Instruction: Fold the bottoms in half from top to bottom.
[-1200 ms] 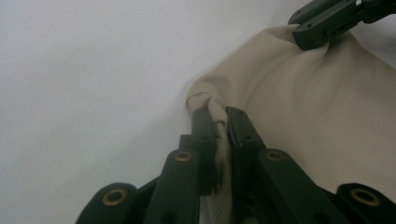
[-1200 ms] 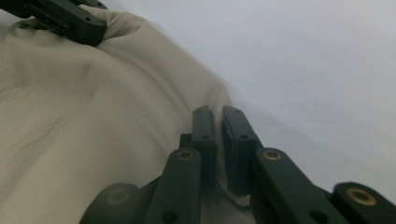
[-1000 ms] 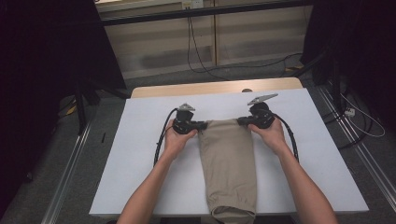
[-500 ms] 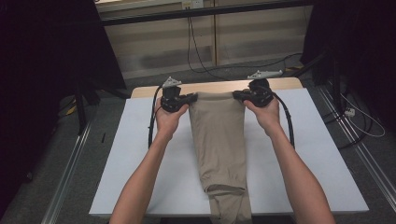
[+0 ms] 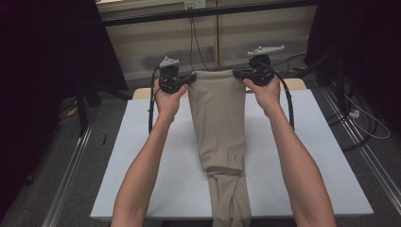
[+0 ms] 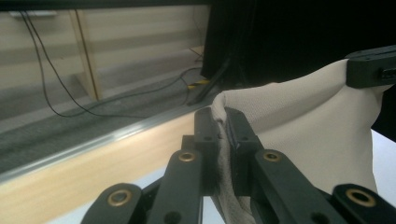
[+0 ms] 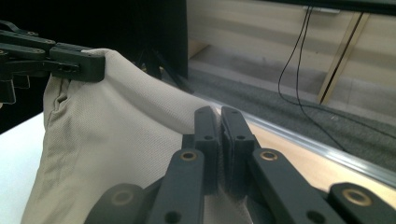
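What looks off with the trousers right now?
The trousers hang evenly between the left gripper and right gripper, but the lower legs are bunched and twisted, trailing over the table's near edge.

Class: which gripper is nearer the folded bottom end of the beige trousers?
Neither, they are about level. The left gripper and right gripper each clamp a top corner of the trousers, far above that end.

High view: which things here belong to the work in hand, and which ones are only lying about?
Part of the work:
- beige trousers, held up by the top edge
- left gripper, shut on that edge
- right gripper, shut on that edge
- white table, the trouser legs trail over its near edge

Only lying about:
- black cables on the wall behind
- white cable on the floor
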`<action>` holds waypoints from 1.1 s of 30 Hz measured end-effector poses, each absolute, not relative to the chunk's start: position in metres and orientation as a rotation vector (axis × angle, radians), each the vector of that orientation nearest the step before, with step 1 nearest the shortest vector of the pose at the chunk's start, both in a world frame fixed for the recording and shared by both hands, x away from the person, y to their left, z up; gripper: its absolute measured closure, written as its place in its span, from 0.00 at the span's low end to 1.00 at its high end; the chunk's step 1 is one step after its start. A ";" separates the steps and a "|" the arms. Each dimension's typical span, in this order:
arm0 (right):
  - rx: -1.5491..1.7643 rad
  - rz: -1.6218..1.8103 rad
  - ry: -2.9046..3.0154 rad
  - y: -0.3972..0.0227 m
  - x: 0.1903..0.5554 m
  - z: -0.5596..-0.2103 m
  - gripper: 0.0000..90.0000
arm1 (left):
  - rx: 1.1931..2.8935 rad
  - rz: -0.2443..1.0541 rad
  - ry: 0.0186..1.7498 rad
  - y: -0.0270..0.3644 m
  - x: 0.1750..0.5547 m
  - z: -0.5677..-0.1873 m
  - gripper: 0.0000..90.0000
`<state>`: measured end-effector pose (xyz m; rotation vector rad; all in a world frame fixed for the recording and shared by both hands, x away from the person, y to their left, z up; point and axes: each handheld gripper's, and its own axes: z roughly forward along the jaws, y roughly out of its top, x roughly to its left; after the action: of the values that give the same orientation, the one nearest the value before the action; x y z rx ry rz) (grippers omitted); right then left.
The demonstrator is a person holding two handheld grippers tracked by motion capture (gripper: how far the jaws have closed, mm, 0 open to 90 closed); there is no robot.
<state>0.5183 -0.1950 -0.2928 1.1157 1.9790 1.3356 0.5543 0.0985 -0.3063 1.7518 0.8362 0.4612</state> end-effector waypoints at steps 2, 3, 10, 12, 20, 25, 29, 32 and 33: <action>1.116 1.340 1.971 -0.195 0.523 -0.286 0.96 | 1.742 0.469 0.837 0.098 0.559 -0.299 0.95; 1.112 1.337 1.966 -0.195 0.525 -0.284 0.96 | 1.735 0.469 0.842 0.097 0.562 -0.297 0.95; 1.198 1.260 1.920 -0.195 0.544 -0.292 0.55 | 1.787 0.468 0.910 0.087 0.576 -0.318 0.71; 1.231 1.240 1.960 -0.197 0.545 -0.301 0.52 | 1.809 0.467 0.926 0.086 0.575 -0.329 0.58; 1.201 1.321 2.002 -0.199 0.516 -0.335 0.46 | 1.840 0.455 0.895 0.092 0.544 -0.354 0.32; 1.136 1.377 2.062 -0.193 0.476 -0.356 0.50 | 1.879 0.439 0.848 0.097 0.508 -0.373 0.29; 1.083 1.376 2.137 -0.189 0.438 -0.378 0.55 | 1.912 0.413 0.815 0.103 0.480 -0.389 0.29; 1.060 1.358 2.214 -0.186 0.409 -0.396 0.58 | 1.912 0.366 0.828 0.110 0.459 -0.400 0.28; 1.034 1.354 2.238 -0.185 0.398 -0.401 0.62 | 1.912 0.355 0.819 0.112 0.450 -0.403 0.28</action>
<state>0.3975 -0.1852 -0.4012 1.0344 2.2376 1.3544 0.4503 0.1118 -0.4027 1.9123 0.8188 0.3553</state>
